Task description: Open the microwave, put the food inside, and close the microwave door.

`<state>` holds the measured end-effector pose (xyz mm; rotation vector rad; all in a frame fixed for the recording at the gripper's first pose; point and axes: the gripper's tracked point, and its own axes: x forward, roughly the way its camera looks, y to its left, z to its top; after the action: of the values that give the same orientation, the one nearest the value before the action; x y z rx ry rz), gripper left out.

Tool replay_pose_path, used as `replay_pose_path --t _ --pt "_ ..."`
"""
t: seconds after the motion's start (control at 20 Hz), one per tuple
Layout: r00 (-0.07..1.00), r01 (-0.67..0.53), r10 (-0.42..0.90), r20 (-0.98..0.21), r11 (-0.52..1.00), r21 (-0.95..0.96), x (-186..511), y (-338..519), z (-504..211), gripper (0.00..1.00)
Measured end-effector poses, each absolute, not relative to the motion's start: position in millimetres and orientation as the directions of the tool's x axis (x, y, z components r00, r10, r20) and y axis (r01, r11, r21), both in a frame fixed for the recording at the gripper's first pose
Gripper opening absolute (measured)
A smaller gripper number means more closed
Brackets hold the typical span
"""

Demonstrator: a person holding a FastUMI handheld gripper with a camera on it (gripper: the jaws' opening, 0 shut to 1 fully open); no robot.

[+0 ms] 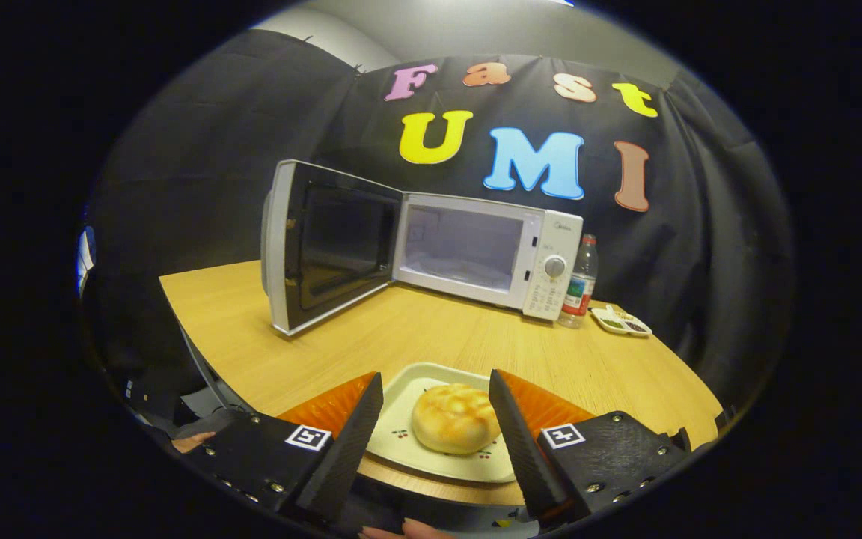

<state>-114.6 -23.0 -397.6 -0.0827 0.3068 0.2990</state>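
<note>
Wooden bench [431, 337] carries the open-doored microwave [476, 251] at twelve o'clock, while the tongs [436, 393] gape around the bun [455, 418], seemingly poised to grip.

White microwave [476, 251] open; bun [455, 418] on plate [401, 419] near table edge

Claw [435, 389] fingers spread wide, gripping nothing.

The light wooden table [431, 337] carries a white microwave [487, 254], clear plastic bottle [579, 282], pale square plate [401, 427] and, seemingly, a small divided dish [622, 322].
</note>
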Motion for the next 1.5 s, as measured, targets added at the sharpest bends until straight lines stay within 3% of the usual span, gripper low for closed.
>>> replay_pose_path --t 0.1,0.25,0.65,0.85,0.9,0.95,1.5 --pt "0.893 -0.307 0.299 -0.335 0.951 0.030 -112.5 -22.1 -409.9 0.87" --pt "0.913 -0.250 0.229 -0.338 0.968 -0.022 -106.5 -39.6 -410.4 0.87" --pt "0.882 -0.258 0.238 -0.408 0.966 0.005 -105.2 -34.7 -438.9 0.90" --pt "0.865 -0.279 0.277 -0.419 0.959 0.057 -105.2 -31.3 -436.9 0.73" --pt "0.866 -0.280 0.274 -0.419 0.959 0.048 -106.2 -32.3 -434.9 0.73" --pt "0.865 -0.285 0.279 -0.416 0.957 0.049 -105.9 -33.8 -433.1 0.63" --pt "0.885 -0.329 0.321 -0.336 0.944 0.036 -68.2 -13.6 -373.1 0.63"
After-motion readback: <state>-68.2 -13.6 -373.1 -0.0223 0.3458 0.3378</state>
